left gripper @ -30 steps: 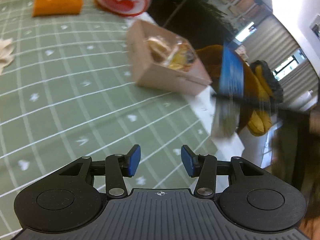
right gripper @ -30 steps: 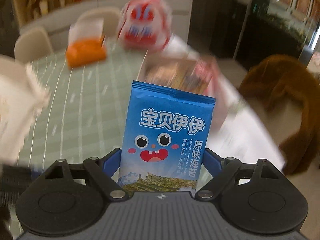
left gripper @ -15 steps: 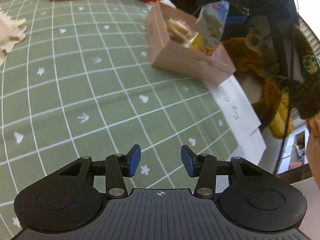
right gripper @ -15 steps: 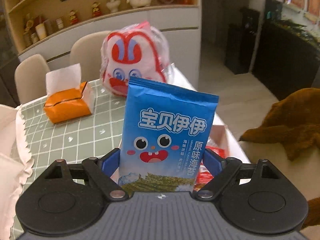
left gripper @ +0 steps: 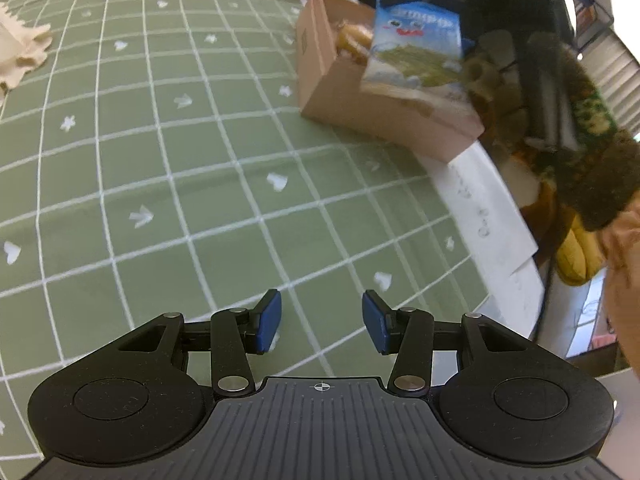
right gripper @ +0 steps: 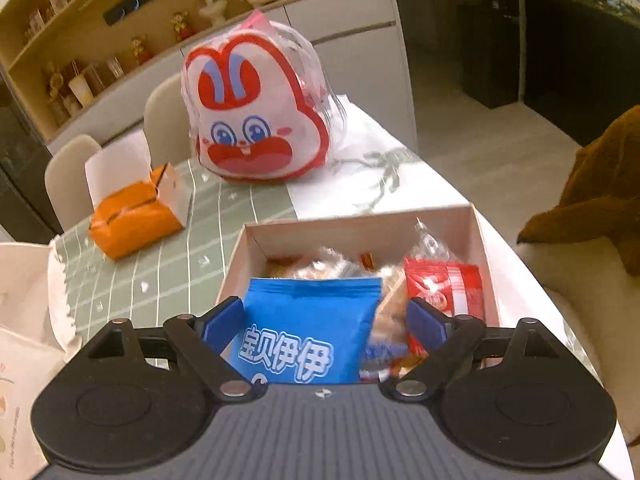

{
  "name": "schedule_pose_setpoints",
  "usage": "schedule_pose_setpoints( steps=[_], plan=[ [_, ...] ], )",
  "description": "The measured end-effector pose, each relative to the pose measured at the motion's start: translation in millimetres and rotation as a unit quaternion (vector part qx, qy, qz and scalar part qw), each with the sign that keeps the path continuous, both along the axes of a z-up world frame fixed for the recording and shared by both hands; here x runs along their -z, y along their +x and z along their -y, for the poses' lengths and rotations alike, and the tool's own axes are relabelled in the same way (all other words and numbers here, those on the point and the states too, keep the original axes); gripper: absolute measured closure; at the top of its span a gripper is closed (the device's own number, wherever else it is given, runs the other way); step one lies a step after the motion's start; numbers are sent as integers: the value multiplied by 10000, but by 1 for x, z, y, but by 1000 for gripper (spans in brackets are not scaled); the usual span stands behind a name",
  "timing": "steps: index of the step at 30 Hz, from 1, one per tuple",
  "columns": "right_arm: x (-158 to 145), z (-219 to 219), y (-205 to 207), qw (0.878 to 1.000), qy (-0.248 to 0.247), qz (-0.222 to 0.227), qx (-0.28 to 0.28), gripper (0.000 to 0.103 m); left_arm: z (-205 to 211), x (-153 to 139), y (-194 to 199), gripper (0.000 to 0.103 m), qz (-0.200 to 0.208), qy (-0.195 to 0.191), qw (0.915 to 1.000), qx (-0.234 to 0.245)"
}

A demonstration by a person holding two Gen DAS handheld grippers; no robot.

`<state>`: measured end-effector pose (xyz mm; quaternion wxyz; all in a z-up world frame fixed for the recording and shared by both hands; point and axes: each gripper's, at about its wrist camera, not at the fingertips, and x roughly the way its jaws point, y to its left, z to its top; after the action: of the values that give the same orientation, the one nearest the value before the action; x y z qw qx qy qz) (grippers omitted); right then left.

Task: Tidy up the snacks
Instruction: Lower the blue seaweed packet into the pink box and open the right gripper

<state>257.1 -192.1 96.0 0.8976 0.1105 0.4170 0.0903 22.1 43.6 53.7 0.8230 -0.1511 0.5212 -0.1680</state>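
Hanging over the cardboard box (right gripper: 360,236), the right gripper (right gripper: 324,320) has a blue snack packet (right gripper: 308,328) between its jaws. The left pad lies against the packet's edge; the right pad stands clear of it, with a gap showing. The jaws are apart, so the packet is not clamped. The packet tilts forward, its top edge over the box interior. The left-wrist view shows the same packet (left gripper: 416,52) leaning over the box (left gripper: 384,120), with its lower end at the near wall.

Inside the box lie a red packet (right gripper: 444,288) on the right and clear-wrapped baked snacks (right gripper: 320,266) toward the back. The box sits near the bench edge, partly on a white sheet (left gripper: 492,208).

The left gripper (left gripper: 322,320) hovers over the green checked cloth (left gripper: 160,140) with its jaws apart and nothing between them. It is well apart from the box.

Beyond the box, an orange tissue pack (right gripper: 132,220) lies on the cloth to the left. A rabbit-face bag (right gripper: 252,120) in red and white stands upright further back. 2 pale chairs (right gripper: 168,120) stand behind the bench. A brown furry item (right gripper: 596,188) lies on a seat to the right.
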Motion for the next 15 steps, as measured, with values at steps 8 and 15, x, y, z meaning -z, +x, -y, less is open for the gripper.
schedule_pose_setpoints(
  steps=[8, 15],
  plan=[
    [-42, 18, -22, 9973, -397, 620, 6, 14, 38, -24, 64, 53, 488, -394, 9979, 187],
    [-31, 53, -98, 9997, -127, 61, -206, 14, 45, -15, 86, 53, 449, -538, 9975, 120]
  ],
)
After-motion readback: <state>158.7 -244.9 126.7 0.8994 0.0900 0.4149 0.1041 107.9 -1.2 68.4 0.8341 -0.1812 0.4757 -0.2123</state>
